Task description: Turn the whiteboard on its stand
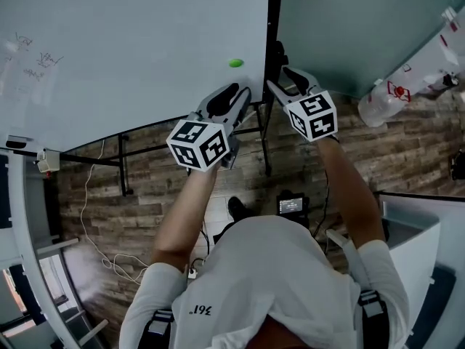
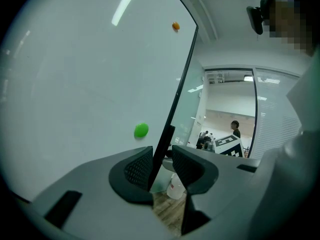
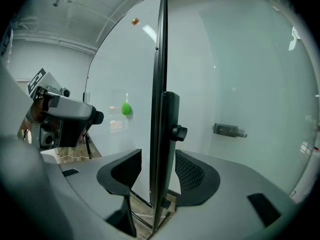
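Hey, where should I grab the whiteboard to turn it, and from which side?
Grip the whiteboard by its thin black side frame, coming in edge-on so one jaw lands on each face. That edge is narrow enough to fit between open jaws, and the faces are flat. Stay clear of the stand post and its knob.

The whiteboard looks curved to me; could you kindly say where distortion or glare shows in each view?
Head view: the whiteboard has a bowed bottom edge under even lighting. Left gripper view: a ceiling-light streak glares on the whiteboard, and the picture's corners are black. Right gripper view: the whiteboard's top edge arcs strongly.
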Tool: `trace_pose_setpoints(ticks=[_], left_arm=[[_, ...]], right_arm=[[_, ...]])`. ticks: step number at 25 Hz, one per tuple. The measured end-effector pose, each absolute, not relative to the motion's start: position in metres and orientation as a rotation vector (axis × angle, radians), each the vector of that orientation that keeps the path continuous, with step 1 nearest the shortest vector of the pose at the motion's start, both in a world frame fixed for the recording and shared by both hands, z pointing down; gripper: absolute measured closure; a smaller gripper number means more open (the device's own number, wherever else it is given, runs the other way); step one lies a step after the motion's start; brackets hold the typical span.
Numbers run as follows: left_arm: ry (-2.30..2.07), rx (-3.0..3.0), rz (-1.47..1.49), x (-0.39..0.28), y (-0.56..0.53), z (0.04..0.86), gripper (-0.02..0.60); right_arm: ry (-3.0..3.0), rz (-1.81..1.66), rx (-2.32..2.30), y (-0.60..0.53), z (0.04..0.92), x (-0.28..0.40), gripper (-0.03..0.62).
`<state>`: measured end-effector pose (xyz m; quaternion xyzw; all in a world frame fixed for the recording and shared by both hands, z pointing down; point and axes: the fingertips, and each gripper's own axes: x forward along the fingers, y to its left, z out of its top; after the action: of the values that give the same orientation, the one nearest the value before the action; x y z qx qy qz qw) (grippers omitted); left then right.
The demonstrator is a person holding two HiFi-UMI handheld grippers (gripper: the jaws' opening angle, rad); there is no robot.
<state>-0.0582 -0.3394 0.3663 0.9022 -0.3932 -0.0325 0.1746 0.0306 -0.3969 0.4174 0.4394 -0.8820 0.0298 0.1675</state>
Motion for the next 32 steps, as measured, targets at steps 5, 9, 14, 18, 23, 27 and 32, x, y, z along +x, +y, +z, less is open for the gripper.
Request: trace_pose_setpoints(ticks=[5,9,14,18,23,27,32], left_arm=[[-1.065,2.573,-0.11,-0.07,-0.331,0.366,0.459],[-1.01,2.597,-0.113,-0.079,-0.322,0.366,0.459],[-0.928,2.631,-0.115,-0.091,-0.307,0.365,0.459],[-0.883,2.643,-0.127,-0.104,-0.293,0.365,0.459],[-0.813,2.665,-0.138,-0.113,-0.267,0.366,0.459],[-0.769,2.671,-0.149,-0.114,-0.244,0.365,0.459],[-0.759,2.682,-0.161,-0.11,-0.211,0.36,0.459]], right_arm=[[-2.47,0.095,1.35,-0.381,0.415,0.038,0.385],[-2.448,0.097,1.424,-0.366,0.41,0.038,0.385],[-2.434,0.116,1.527,-0.343,0.401,0.035,0.386],[-2.435,0.123,1.575,-0.318,0.395,0.027,0.388],[-2.428,0.149,1.608,-0.279,0.396,0.02,0.401],[-2.42,0.169,1.638,-0.248,0.394,0.023,0.413],[-2.441,0.19,1.66,-0.214,0.387,0.032,0.424]])
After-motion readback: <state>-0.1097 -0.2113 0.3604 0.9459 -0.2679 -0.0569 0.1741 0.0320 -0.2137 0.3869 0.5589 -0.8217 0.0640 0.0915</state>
